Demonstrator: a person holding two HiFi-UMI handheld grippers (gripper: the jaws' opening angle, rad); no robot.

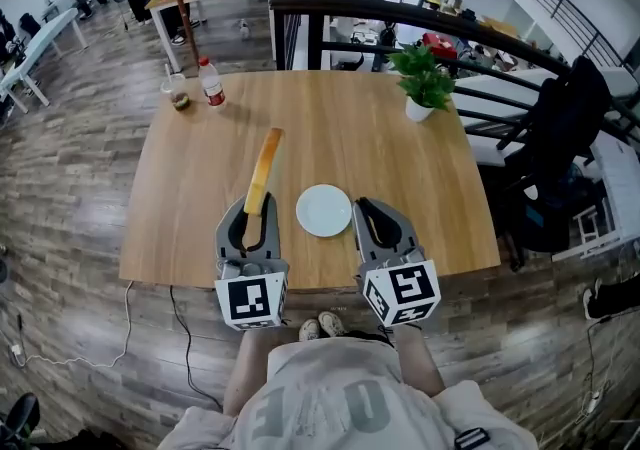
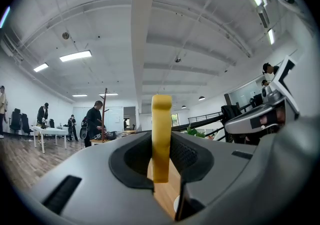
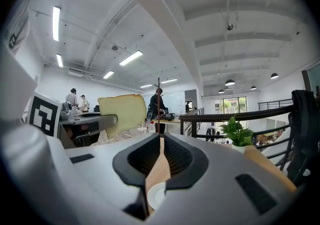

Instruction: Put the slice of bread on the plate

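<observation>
Bread slice (image 1: 263, 173) is held on edge by the left hand-held gripper (image 1: 255, 206), whose jaws are closed on its near end. The rest of the slice is seen reaching away from the person over the wooden bench (image 1: 350, 128). In the left gripper view the slice (image 2: 161, 139) is shown edge-on and upright, clamped between the two dark pads. In the right gripper view its broad pale face (image 3: 122, 111) is seen lifted above the bench top. A white plate (image 1: 324, 210) is set on the bench just right of the slice, between the two grippers and near the front edge, and nothing is seen on it. The right hand-held gripper (image 1: 366, 206) is held just right of the plate with its jaws brought together on nothing; the plate rim (image 3: 156, 195) can be made out below them. At the far side of the bench a potted plant (image 1: 424, 78), a bottle (image 1: 211, 83) and a cup (image 1: 179, 93) are placed.
</observation>
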